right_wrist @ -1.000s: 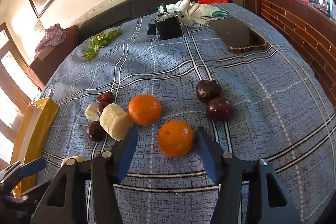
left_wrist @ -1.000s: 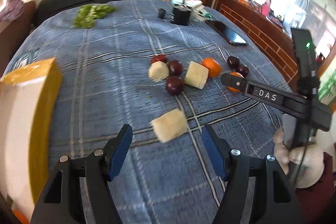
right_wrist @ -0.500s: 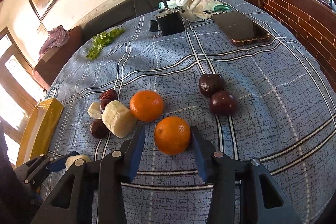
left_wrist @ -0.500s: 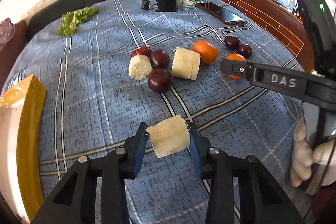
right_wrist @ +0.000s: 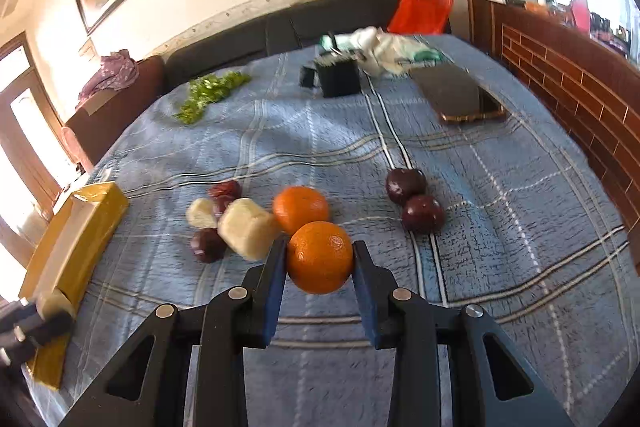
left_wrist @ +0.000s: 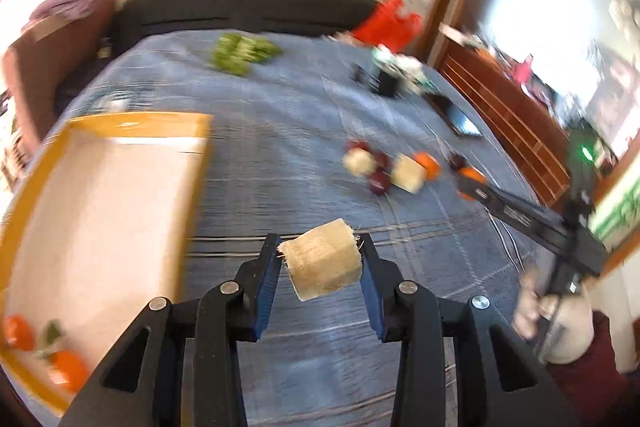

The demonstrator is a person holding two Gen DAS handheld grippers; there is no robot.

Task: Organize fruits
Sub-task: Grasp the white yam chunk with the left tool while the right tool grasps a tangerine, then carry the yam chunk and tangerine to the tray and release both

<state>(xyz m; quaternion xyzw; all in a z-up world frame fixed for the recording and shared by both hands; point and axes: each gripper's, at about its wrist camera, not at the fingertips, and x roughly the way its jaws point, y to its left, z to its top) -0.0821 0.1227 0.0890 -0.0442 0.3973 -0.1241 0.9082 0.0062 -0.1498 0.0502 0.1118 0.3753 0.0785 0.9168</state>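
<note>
My left gripper is shut on a pale sugarcane chunk and holds it above the blue plaid cloth, right of a yellow-rimmed box holding two oranges. My right gripper is shut on an orange, lifted just over the cloth. On the cloth lie another orange, two pale chunks, dark red fruits and two dark plums. The left gripper with its chunk shows at the right wrist view's left edge, by the box.
Green herbs, a black container, a phone, white cloth and a red bag lie at the table's far end. A brick-patterned wall runs along the right. A dark sofa is behind the table.
My left gripper closed on the sugarcane chunk, lifted it and swung left toward the box. My right gripper closed on the near orange and raised it.
</note>
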